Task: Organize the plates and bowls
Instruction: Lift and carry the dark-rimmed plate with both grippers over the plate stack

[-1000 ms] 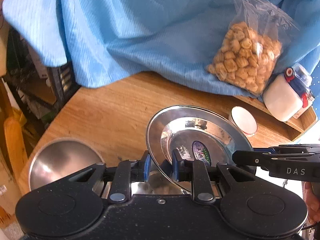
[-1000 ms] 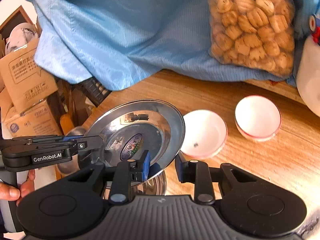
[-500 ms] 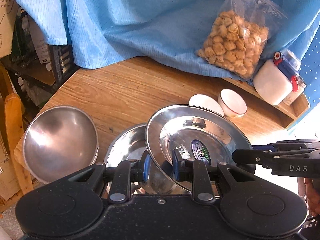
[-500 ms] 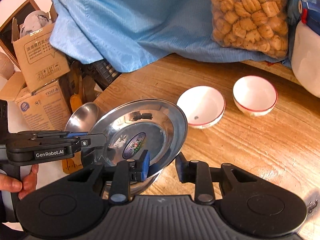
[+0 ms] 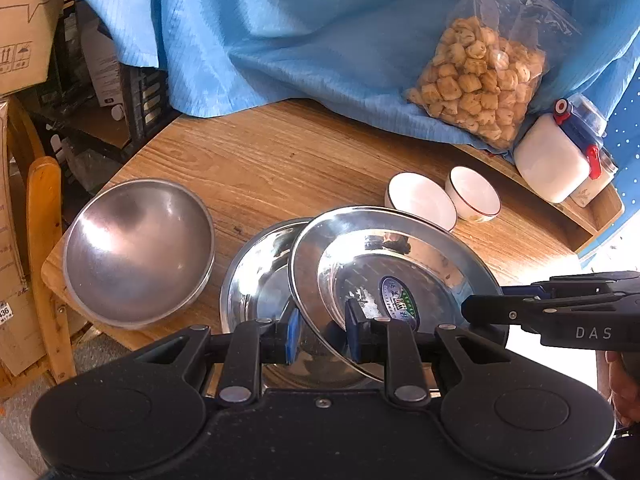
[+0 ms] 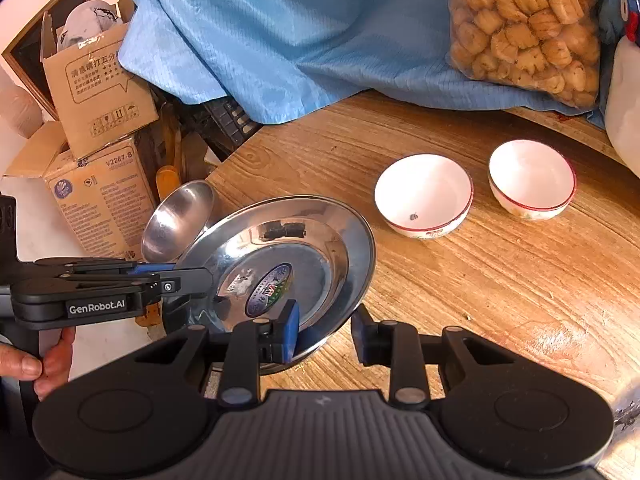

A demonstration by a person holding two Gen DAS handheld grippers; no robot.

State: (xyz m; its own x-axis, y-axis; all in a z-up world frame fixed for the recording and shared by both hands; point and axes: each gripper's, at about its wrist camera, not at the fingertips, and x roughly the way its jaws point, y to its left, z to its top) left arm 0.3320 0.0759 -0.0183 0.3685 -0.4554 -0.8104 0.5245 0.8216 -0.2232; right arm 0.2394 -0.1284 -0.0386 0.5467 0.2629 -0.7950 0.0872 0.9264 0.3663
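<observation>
Over the near edge of the wooden tabletop (image 5: 280,160) the steel plate (image 5: 384,264) hangs tilted above a second steel plate (image 5: 256,280) lying flat. The left claw (image 5: 320,330) is not fully closed, its pads straddling the rim; the right claw (image 6: 325,330) is spread wider – one pad at the rim, the other clear. A steel bowl (image 5: 136,248) sits left, two white bowls (image 6: 424,196) behind, near a snack bag (image 5: 480,84) on blue cloth (image 5: 280,32) – cardboard boxes (image 6: 100,184) crowd beyond.
</observation>
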